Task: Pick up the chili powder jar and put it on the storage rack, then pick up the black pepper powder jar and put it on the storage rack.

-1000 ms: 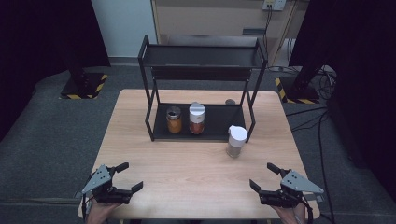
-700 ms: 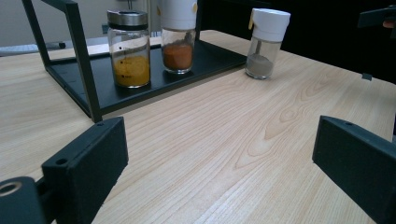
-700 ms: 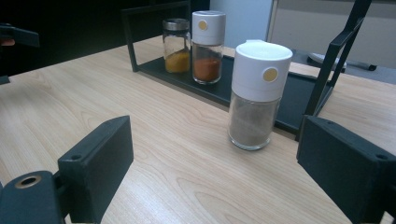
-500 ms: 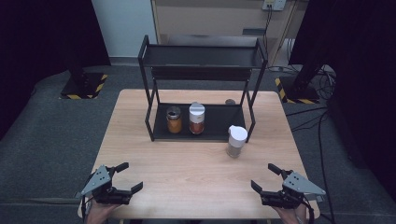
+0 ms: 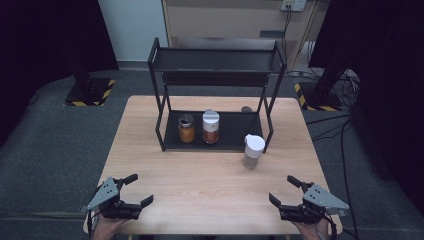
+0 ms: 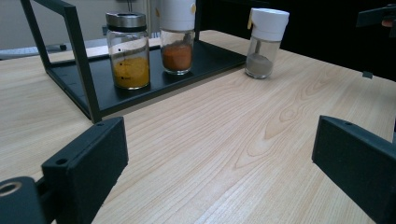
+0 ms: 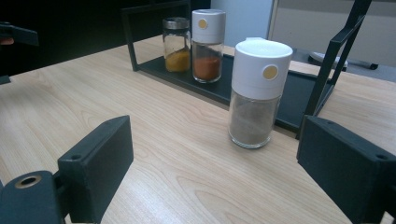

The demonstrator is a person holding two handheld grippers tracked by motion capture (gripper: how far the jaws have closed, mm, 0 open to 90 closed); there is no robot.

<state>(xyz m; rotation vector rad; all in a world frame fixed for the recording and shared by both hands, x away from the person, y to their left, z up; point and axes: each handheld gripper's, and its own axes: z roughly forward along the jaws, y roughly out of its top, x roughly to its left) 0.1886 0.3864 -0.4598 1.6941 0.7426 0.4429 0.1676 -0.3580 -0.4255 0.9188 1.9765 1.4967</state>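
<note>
Right now both tools sit released near the table's (image 5: 150, 150) front edge. Nearest the right tool (image 5: 289, 196), the grey-spice shaker (image 5: 253, 151) stands just outside the rack (image 5: 215, 144). Approach level, straddle the glass below the cap, then close squarely.

The right tool (image 7: 212, 172) gapes wide before an upright grey spice shaker (image 7: 256, 93) on the table (image 7: 116, 93).

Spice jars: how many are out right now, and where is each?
3. The yellow-spice jar and the red-spice jar stand side by side on the rack's bottom shelf; the grey-spice jar stands on the table just in front.
</note>
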